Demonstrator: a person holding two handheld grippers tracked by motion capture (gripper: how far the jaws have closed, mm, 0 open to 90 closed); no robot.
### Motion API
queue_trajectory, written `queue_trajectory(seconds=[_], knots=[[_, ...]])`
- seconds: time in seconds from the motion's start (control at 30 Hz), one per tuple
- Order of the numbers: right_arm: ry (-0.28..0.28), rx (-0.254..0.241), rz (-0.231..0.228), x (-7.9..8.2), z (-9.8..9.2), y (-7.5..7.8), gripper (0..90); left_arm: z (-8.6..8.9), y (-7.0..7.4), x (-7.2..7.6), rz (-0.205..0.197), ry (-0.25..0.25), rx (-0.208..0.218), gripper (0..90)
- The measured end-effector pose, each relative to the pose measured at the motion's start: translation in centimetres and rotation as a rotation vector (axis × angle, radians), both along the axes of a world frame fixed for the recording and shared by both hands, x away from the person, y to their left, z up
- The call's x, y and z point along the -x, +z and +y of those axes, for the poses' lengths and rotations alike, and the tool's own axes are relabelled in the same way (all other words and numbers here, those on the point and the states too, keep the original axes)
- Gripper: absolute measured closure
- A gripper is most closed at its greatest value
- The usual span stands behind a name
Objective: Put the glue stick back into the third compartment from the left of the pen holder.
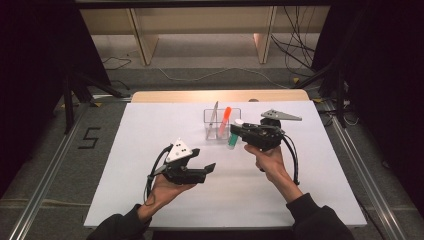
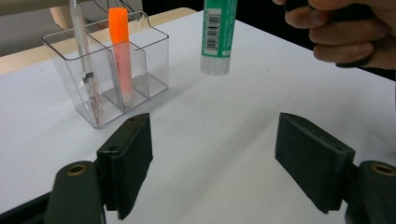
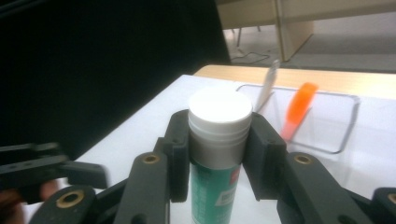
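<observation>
Glue stick hangs just right of the organizer, seemingly above the table.

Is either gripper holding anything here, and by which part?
The right gripper clamps the green glue stick just below its white cap, held upright above the table. The left gripper is open and holds nothing.

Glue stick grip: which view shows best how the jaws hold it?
Right gripper view: both pads clamp the glue stick just under its white cap. Left gripper view shows its hanging lower end; high view, a small green sliver.
</observation>
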State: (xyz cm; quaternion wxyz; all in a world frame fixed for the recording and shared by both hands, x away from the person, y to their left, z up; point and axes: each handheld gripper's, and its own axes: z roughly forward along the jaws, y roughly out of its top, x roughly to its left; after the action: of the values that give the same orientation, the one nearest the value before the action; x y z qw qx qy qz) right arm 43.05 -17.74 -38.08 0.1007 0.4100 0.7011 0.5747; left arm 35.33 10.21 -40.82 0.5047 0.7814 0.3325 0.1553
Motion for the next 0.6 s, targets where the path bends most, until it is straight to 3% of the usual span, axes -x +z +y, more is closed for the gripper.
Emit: queue_trajectory(seconds=[0.6], knots=[[-0.141,0.031,-0.057,-4.3,-1.8,2.2,65.5,3.7,-0.5,0.4,-0.005,0.048,0.013,24.9]])
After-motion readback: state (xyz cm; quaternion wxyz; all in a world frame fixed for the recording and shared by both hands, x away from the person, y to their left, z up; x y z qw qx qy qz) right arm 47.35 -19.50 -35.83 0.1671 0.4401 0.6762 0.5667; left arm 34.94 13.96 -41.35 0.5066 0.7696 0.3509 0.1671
